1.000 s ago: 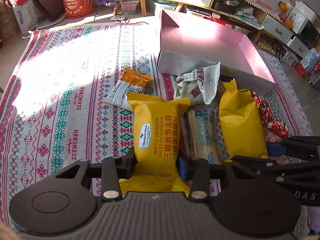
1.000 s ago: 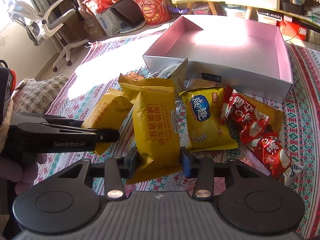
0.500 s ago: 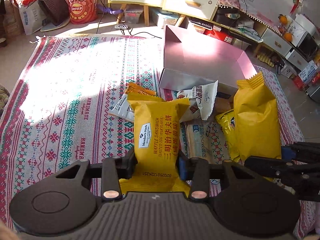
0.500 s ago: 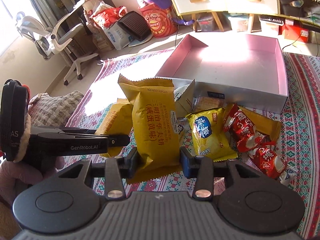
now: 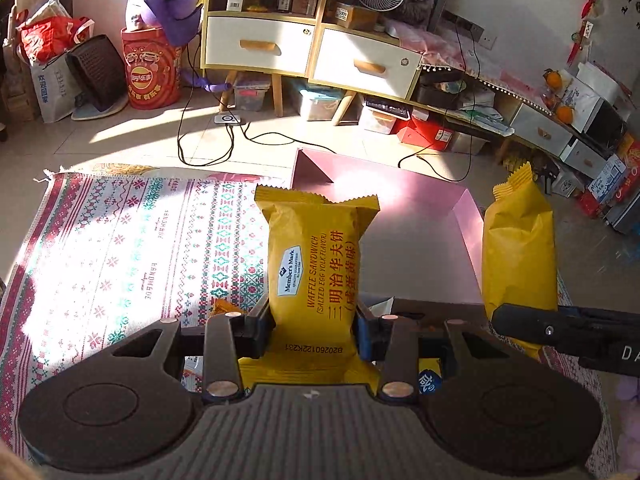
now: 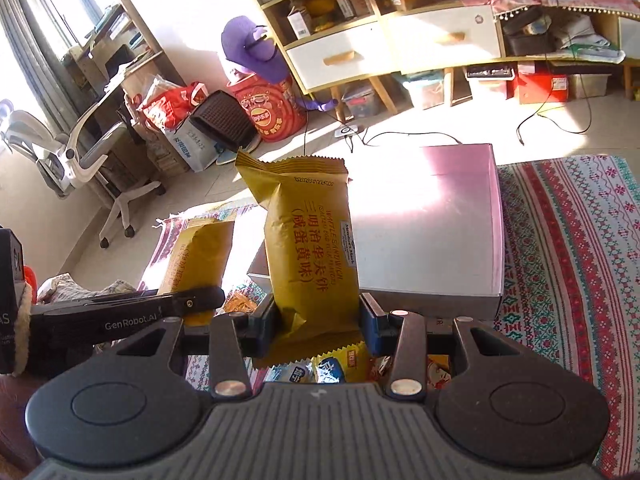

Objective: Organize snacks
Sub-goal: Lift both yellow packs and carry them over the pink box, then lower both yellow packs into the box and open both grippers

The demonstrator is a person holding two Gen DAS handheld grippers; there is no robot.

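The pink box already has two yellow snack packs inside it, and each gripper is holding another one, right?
Not quite. The pink box looks empty in the right wrist view. The left gripper and right gripper do each hold a yellow waffle sandwich pack.

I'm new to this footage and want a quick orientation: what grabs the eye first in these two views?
Two matching yellow waffle sandwich packets stand out, each held off the patterned rug: one is clamped in the left gripper, the other in the right gripper. Just beyond them sits the open pink box, its floor bare and sunlit. A few more snack packets lie on the rug below the right gripper.
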